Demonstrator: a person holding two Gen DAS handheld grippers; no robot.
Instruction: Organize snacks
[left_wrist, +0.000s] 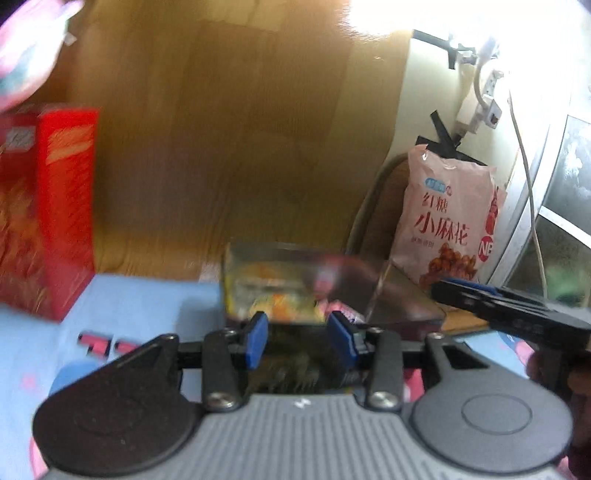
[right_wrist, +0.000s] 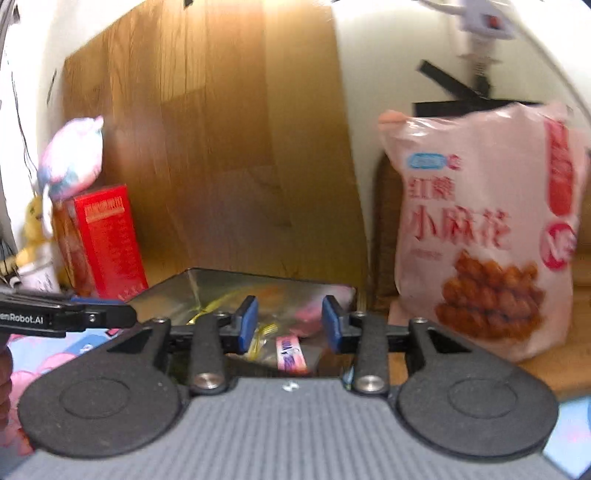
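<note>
Both released: left gripper (left_wrist: 298, 338) and right gripper (right_wrist: 289, 325) over clear box (right_wrist: 236, 291), poised for loading; pink bag (right_wrist: 484, 236) propped upright beside

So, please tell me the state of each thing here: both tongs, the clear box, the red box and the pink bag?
Left tongs: open, holding nothing.
Right tongs: open, holding nothing.
Clear box: no lid on top, small snack packets inside.
Red box: upright, looks closed.
Pink bag: upright, looks sealed.
</note>
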